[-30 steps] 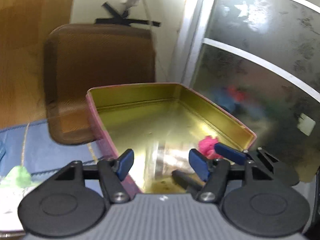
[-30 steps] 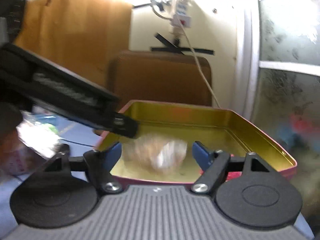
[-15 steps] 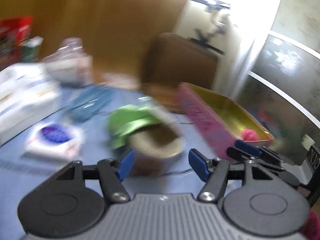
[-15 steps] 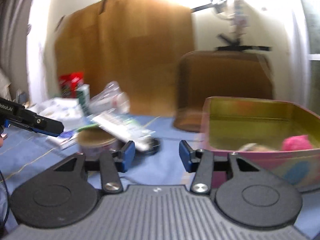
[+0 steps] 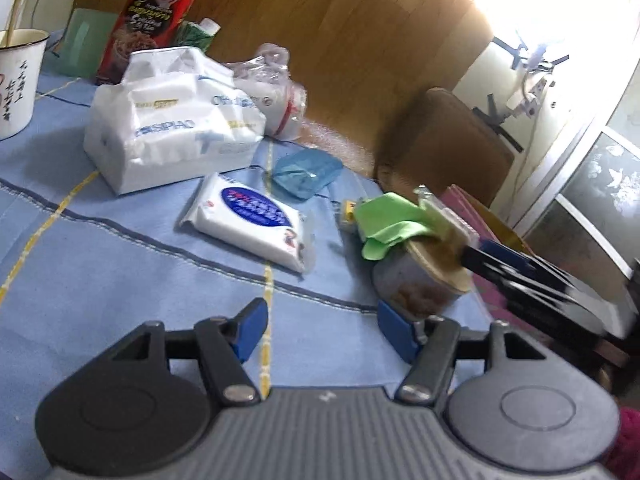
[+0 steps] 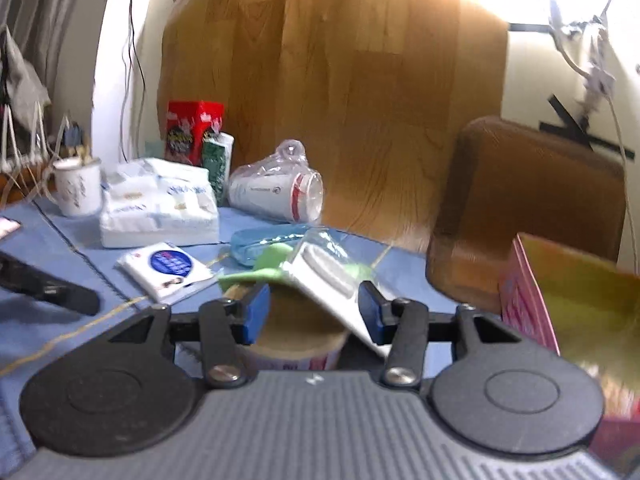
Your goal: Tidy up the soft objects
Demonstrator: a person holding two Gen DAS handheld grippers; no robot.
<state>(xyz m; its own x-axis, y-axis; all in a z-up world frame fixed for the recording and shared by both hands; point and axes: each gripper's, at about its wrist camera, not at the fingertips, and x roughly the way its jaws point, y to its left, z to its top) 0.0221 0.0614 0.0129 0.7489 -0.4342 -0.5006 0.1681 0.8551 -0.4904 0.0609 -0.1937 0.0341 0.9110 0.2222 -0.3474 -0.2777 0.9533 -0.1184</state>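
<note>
Left wrist view: my left claw (image 5: 322, 334) hangs low over the blue surface (image 5: 120, 280) with its jaws parted and nothing between them. Ahead and to the right stands a round tub (image 5: 420, 280) with a green cloth (image 5: 390, 224) draped over its rim; a flat clear packet (image 5: 440, 212) lies across the top too. Further off on the surface I can see a small white tissue pack (image 5: 248, 220), a large white soft pack (image 5: 168, 120) and a bagged stack of cups (image 5: 276, 96).

In the right wrist view, my right claw (image 6: 314, 314) is also spread and carrying nothing, sitting just above the tub's mouth, with the packet slanting between the blue pads (image 6: 256, 312). The pink tin (image 6: 568, 292) with its gold inside stands at the right edge, near the tub; I cannot see from here what it already holds.

My judgement is that the job is only partly done: several soft things remain loose on the surface, the green cloth nearest of all. It lies just beyond the right claw's tips, slightly left, and right of the left claw's line. The right one looks better placed to take it, though the packet lying over it could come along or slip.
</note>
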